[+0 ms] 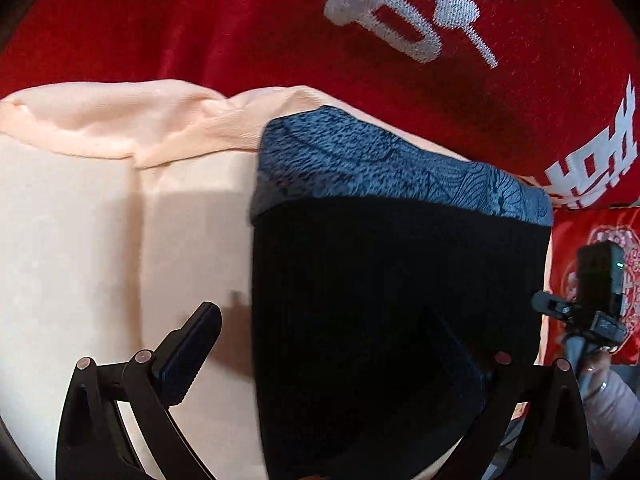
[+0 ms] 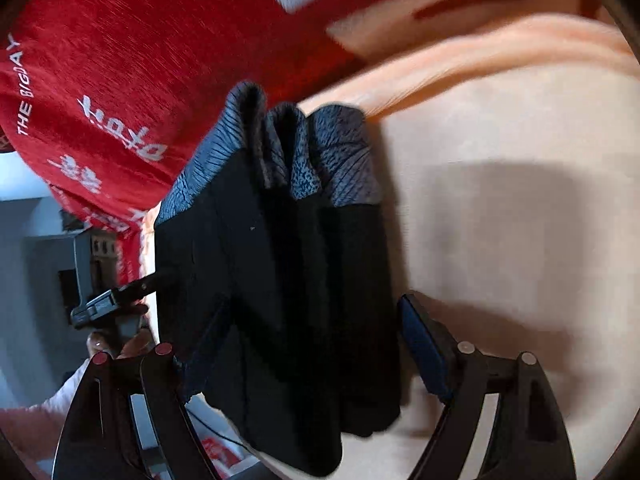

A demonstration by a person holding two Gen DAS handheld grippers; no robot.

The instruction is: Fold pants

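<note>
**Pants lifted for the fold**

Left gripper and right gripper both stand spread apart around the black pants with blue-grey patterned cuffs; whether either finger actually pinches cloth, I cannot tell; pants drape over the peach bedsheet, probably mid-fold; red embroidered blanket beyond.

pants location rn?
Centre of both wrist views: the black pants lie on the peach bedding, between each gripper's open fingers, grey patterned cuffs toward the red blanket.
</note>
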